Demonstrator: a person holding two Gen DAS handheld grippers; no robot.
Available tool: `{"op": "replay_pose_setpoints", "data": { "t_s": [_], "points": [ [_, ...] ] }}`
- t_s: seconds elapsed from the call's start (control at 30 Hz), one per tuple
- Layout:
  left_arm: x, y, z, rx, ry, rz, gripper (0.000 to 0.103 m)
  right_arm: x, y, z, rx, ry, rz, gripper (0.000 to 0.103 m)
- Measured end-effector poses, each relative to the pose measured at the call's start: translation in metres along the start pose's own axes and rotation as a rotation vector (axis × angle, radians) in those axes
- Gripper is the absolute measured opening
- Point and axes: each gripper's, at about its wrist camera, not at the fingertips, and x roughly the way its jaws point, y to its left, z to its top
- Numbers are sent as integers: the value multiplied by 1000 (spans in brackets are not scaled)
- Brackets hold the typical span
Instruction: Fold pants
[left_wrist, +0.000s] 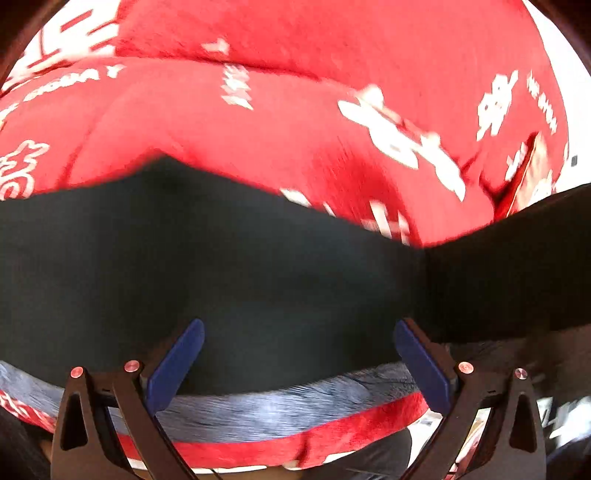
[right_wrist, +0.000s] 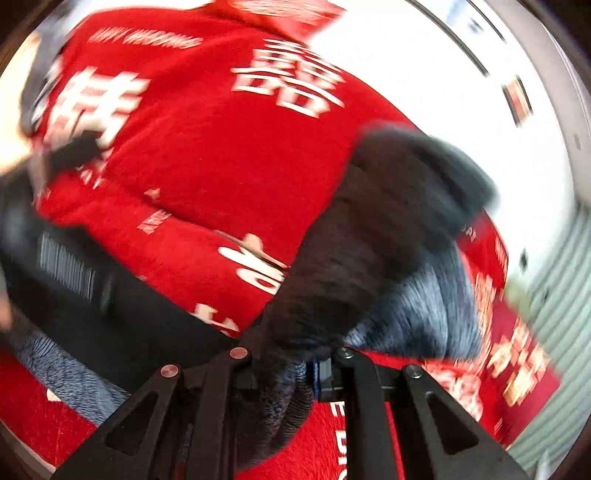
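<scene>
Mid-fold, by the look of it: black pants (left_wrist: 229, 266) spread over a red printed blanket (left_wrist: 295, 110). Left tool (left_wrist: 299, 363) released, fingers wide over the fabric. Right tool (right_wrist: 314, 369) clenched on a bunched pants edge, seen only in the right view. Next: carry that edge across.

Ahead of the left gripper (left_wrist: 299, 354), the pants (left_wrist: 229, 273) stretch flat across the blanket (left_wrist: 280, 122), reaching past both spread jaws to left and right. Beyond the pants' far edge the blanket runs on. Over on the right gripper (right_wrist: 317, 365), the jaws are closed around a bunched fold of pants (right_wrist: 373, 236), rising ahead over the blanket (right_wrist: 221, 155); more cloth trails left.
</scene>
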Motion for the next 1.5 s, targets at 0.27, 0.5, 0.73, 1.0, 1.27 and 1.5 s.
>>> {"op": "replay_pose_setpoints", "data": {
  "t_s": [0.27, 0.5, 0.73, 1.0, 1.27, 1.5],
  "points": [
    [-34, 91, 20, -146, -75, 1, 103, 2, 123, -3, -402, -12, 7, 16],
    [-19, 102, 15, -138, -9, 39, 103, 25, 143, 6, -364, 175, 152, 17],
    [1, 64, 18, 14, 44, 98, 103, 10, 121, 23, -178, 310, 466, 72],
    [-6, 59, 7, 49, 25, 141, 103, 45, -1, 16, 380, 431, 622, 79],
    [27, 26, -35, 222, 66, 271, 103, 97, -27, -46, 537, 666, 612, 79],
    [25, 27, -43, 203, 26, 278, 103, 139, -40, -27, 591, 722, 628, 80]
  ]
}}
